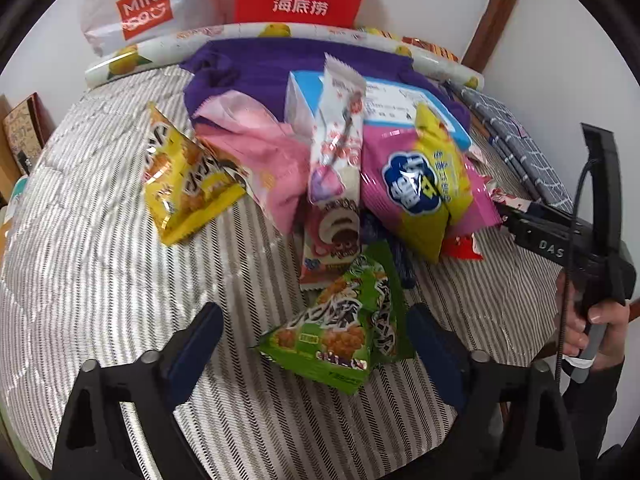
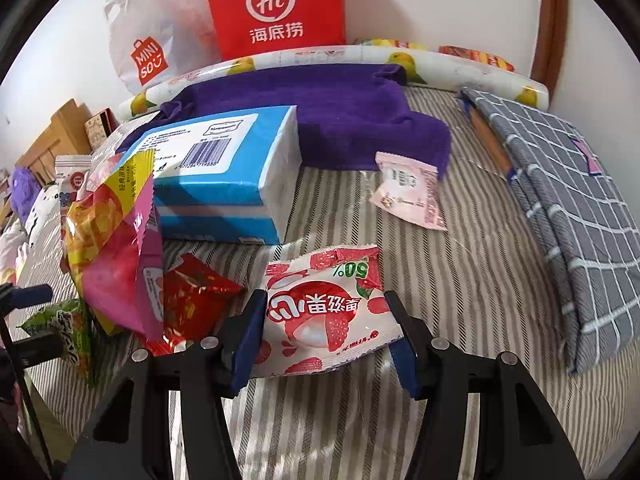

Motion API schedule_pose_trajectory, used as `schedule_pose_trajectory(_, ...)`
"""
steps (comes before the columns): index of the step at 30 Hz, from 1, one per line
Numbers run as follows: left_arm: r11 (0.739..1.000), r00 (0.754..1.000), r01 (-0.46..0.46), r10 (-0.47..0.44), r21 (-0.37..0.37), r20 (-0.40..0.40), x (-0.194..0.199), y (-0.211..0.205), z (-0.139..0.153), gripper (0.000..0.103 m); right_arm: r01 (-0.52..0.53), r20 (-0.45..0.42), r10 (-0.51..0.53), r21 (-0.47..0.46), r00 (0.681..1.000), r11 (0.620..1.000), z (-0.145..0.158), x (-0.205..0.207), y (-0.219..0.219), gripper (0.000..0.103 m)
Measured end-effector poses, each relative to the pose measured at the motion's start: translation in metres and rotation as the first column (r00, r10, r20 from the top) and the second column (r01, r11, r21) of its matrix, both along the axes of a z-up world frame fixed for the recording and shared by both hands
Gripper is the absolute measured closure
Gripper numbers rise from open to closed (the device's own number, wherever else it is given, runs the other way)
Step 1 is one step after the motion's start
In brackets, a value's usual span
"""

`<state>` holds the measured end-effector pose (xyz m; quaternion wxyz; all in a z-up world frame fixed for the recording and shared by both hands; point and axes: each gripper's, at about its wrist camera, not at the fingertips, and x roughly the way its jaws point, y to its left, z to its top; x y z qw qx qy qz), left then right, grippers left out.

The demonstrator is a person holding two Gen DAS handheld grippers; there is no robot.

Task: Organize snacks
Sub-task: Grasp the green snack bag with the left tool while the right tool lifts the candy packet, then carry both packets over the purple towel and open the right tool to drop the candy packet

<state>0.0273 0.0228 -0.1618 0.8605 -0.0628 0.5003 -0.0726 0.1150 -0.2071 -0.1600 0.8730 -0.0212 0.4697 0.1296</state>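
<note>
A striped bed (image 2: 460,248) carries the snacks. The right gripper (image 2: 326,328) has its jaws clamped on a strawberry candy packet (image 2: 320,312) — flat on the bed. The left gripper (image 1: 316,344) — jaws apart — straddles a green snack bag (image 1: 340,332), not pressing it.

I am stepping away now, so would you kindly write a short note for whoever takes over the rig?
Left gripper: open, straddling the green snack bag, not gripping it.
Right gripper: both pads against the strawberry candy packet; it lies on the striped tablecloth.
Other snacks: yellow bag, pink-and-yellow bag, cake-roll packet, piled loosely near the blue tissue pack; small pink packet lies apart.
Done: nothing visibly sorted.
Left: nearly everything.
</note>
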Motion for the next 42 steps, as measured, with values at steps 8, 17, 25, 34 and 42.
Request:
schedule_pose_trajectory(8, 0.997, 0.999, 0.052, -0.053, -0.062, -0.006, -0.004, -0.001, -0.002, 0.057, 0.042, 0.009, -0.042, 0.009, 0.999, 0.999, 0.010, -0.012, -0.008, 0.046)
schedule_pose_trajectory(17, 0.995, 0.997, 0.053, -0.049, -0.083, 0.052, -0.017, 0.015, 0.028, 0.060, 0.075, 0.042, -0.076, 0.022, 0.996, 0.997, 0.030, -0.019, -0.015, 0.046)
schedule_pose_trajectory(25, 0.996, 0.992, 0.047, -0.038, -0.070, 0.117, 0.001, 0.027, 0.059, 0.060, 0.075, 0.101, -0.079, 0.040, 0.992, 0.996, 0.059, -0.018, -0.013, 0.046)
schedule_pose_trajectory(34, 0.995, 0.984, 0.052, -0.037, -0.081, 0.174, 0.042, 0.027, 0.088, 0.060, 0.014, 0.185, -0.022, 0.045, 0.982, 0.999, 0.096, -0.007, 0.005, 0.046)
schedule_pose_trajectory(42, 0.994, 0.980, 0.064, -0.046, -0.091, 0.196, 0.089, 0.027, 0.110, 0.060, 0.011, 0.212, -0.025, 0.067, 0.977, 0.998, 0.118, 0.022, 0.013, 0.046)
